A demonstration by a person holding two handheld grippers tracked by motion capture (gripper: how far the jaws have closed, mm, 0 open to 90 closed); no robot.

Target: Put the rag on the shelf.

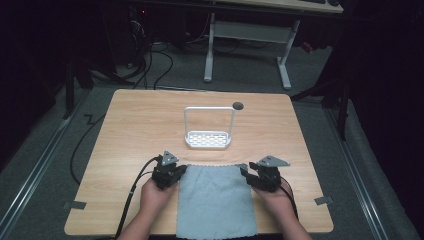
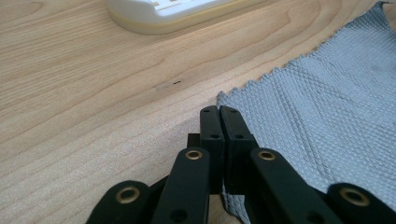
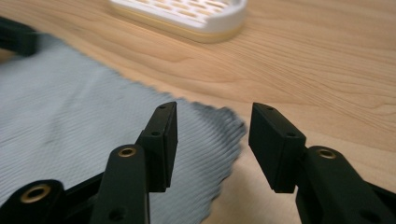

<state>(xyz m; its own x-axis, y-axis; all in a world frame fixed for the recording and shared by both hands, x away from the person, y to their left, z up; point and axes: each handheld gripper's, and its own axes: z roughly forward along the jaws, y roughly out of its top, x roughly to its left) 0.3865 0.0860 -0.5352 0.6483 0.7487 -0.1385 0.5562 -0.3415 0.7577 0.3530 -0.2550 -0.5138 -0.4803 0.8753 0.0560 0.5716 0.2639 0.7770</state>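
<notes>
On table (image 1: 150, 120), grey textured cloth (image 1: 216, 200) flat; left gripper (image 2: 219, 114) jaws pinching corner, right gripper (image 3: 212, 126) jaws spread.

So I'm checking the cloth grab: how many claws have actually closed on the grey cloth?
1. The left claw is shut at the cloth's far left corner. The right claw stands open around the far right corner, not yet gripping.
</notes>
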